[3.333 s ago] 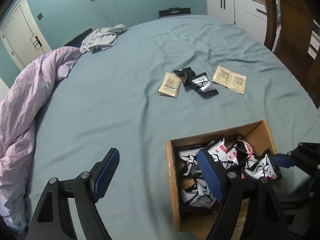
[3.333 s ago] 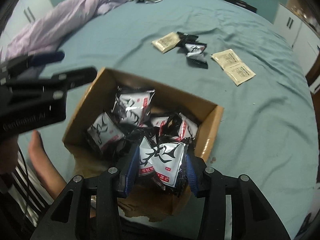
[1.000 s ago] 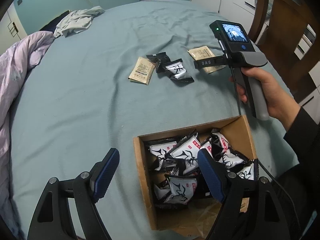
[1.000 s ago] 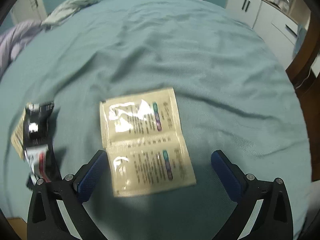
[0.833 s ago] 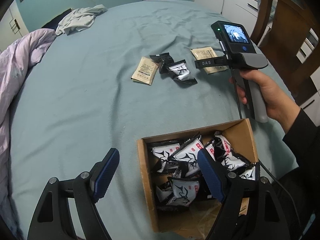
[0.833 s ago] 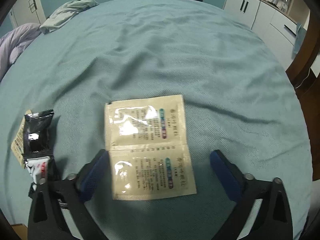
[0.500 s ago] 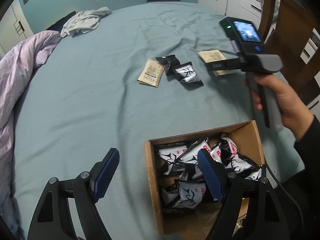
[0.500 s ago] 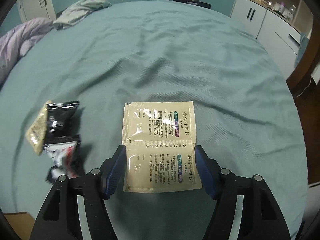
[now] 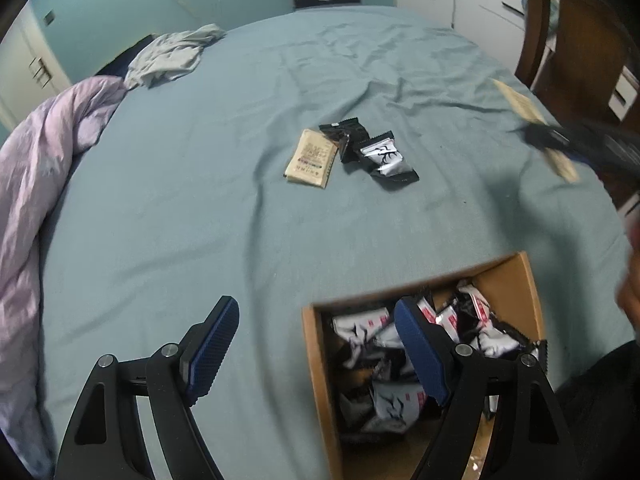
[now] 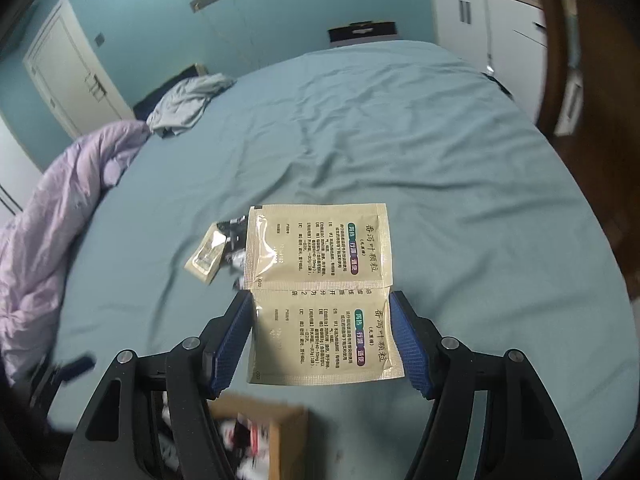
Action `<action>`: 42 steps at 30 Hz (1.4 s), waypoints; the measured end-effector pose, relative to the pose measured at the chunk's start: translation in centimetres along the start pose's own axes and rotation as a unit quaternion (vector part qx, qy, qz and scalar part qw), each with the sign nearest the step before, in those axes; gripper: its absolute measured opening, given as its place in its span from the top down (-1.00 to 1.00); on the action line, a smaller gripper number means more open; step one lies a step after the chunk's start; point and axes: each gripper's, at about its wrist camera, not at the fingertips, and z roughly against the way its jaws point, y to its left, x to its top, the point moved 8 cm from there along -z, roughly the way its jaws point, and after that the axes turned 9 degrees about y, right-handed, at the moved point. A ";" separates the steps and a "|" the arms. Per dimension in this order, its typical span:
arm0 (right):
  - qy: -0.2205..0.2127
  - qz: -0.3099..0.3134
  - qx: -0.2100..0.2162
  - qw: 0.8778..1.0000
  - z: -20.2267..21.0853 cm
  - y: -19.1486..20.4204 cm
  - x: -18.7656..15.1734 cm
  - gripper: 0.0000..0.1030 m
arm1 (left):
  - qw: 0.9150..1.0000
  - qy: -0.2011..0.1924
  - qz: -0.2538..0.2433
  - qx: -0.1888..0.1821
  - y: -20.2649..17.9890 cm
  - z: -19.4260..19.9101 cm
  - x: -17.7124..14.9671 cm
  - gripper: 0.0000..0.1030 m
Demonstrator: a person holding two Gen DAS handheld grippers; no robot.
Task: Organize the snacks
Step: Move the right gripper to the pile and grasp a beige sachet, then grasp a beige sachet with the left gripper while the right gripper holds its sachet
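Since a second ago the right gripper (image 10: 322,340) has closed on the beige double sachet (image 10: 320,292) that lay flat on the teal bedsheet (image 10: 440,180) and lifted it clear; the sachet's lower half now sits clamped edge to edge between the blue pads (image 10: 228,344), its upper half standing free above them in the centre of the right wrist view. At the bottom of that view, below the jaws, a corner of the cardboard box (image 10: 286,432) shows, blurred.

In the left wrist view the left gripper (image 9: 316,348) hangs with its jaws wide apart and nothing between them, low in the frame. Its right finger overlaps the cardboard box at lower right, which is filled with black-and-white snack packets (image 9: 396,404).

Farther up, at mid-frame, a single beige sachet (image 9: 310,158) lies on the sheet touching two black snack packets (image 9: 372,152) to its right. At the right edge the right gripper appears as a dark blur with the sachet pair seen edge-on.

At the left edge a lilac duvet (image 9: 36,168) is bunched, and beyond it, upper left, lies a crumpled grey garment (image 9: 172,56).
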 end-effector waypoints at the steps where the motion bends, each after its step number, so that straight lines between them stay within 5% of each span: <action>1: -0.005 -0.007 0.003 1.000 1.0 -0.5 -1.2 -0.30 | 1.000 0.002 -0.004 0.006 0.1 -0.3 0.6 -0.58; 6: -0.016 -0.051 0.024 0.998 4.6 -2.0 -6.6 -0.30 | 0.999 0.039 -0.012 0.004 0.6 -3.3 5.4 -0.58; 9: -0.011 -0.089 0.044 0.995 5.4 -2.4 -8.1 -0.30 | 0.996 0.067 -0.043 0.034 0.3 -5.8 7.8 -0.58; 13: -0.001 -0.092 0.046 0.995 4.0 -2.7 -7.0 -0.30 | 0.992 0.103 -0.036 0.063 1.2 -9.7 11.2 -0.58; 19: 0.045 -0.116 0.069 0.990 0.8 -3.7 -6.1 -0.30 | 0.987 0.149 -0.025 0.046 1.0 -14.5 13.0 -0.58; 24: 0.060 -0.127 0.096 0.985 0.0 -4.2 -6.0 -0.30 | 0.989 0.144 0.006 0.014 1.5 -15.7 14.7 -0.74; 28: 0.063 -0.123 0.095 0.986 -0.3 -4.3 -5.5 -0.30 | 0.990 0.140 0.027 -0.019 1.7 -15.8 15.3 -0.46; 30: 0.063 -0.121 0.090 0.987 -0.5 -4.4 -5.6 -0.30 | 0.991 0.127 0.025 -0.023 1.5 -15.2 15.5 0.09; 32: 0.061 -0.125 0.087 0.986 -0.4 -4.6 -5.6 -0.30 | 0.993 0.118 0.015 -0.014 1.2 -14.6 15.2 0.23; 38: 0.046 -0.131 0.071 0.988 -0.1 -4.4 -5.6 -0.30 | 0.992 0.122 0.034 -0.010 1.9 -12.4 12.2 0.38; 42: 0.033 -0.128 0.063 0.989 0.6 -4.0 -5.6 -0.30 | 0.996 0.084 0.040 -0.005 3.7 -8.0 9.9 0.38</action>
